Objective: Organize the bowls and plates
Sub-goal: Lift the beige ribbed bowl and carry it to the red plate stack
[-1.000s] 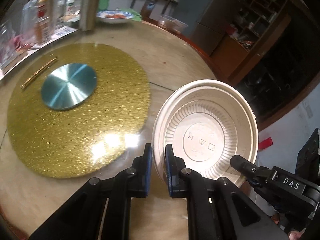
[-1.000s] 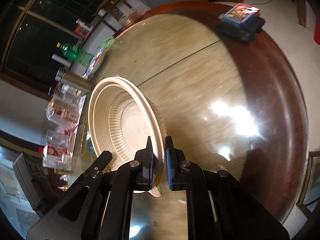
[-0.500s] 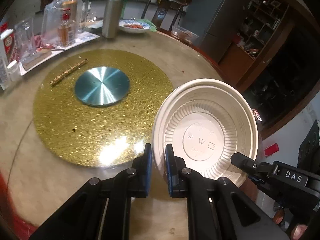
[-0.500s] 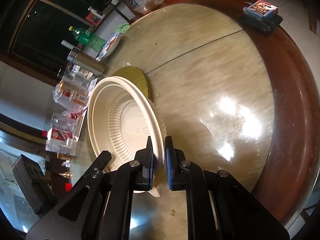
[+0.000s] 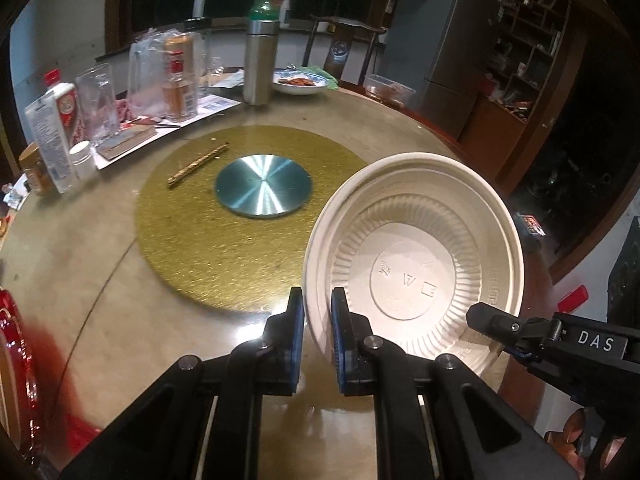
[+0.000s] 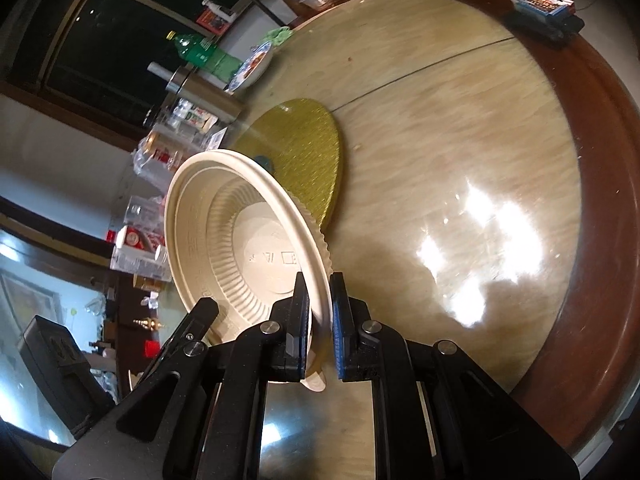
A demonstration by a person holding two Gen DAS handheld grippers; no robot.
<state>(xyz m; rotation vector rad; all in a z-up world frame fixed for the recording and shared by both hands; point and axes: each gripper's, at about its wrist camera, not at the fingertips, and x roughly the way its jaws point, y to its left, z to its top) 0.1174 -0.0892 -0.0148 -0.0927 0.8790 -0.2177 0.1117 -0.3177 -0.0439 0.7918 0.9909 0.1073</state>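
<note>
A cream paper bowl [image 5: 416, 264] with a ribbed inner wall is held in the air above the round table, tilted. My left gripper [image 5: 317, 332] is shut on its left rim. My right gripper [image 6: 320, 320] is shut on the opposite rim; the bowl [image 6: 240, 240] fills the left of the right wrist view. The right gripper's finger also shows in the left wrist view [image 5: 500, 324] at the bowl's right edge. The left gripper's finger shows in the right wrist view [image 6: 200, 316].
A gold round mat [image 5: 224, 232] with a silver disc [image 5: 263, 185] and a gold stick [image 5: 198, 164] lies mid-table. Bottles, glasses, a steel flask [image 5: 261, 62] and a food plate [image 5: 300, 82] stand at the back. A box [image 6: 546, 2] sits at the table's rim [image 6: 600, 240].
Both grippers have lifted and pulled back with the bowl between them. More of the table, the gold mat and the back clutter has come into view.
</note>
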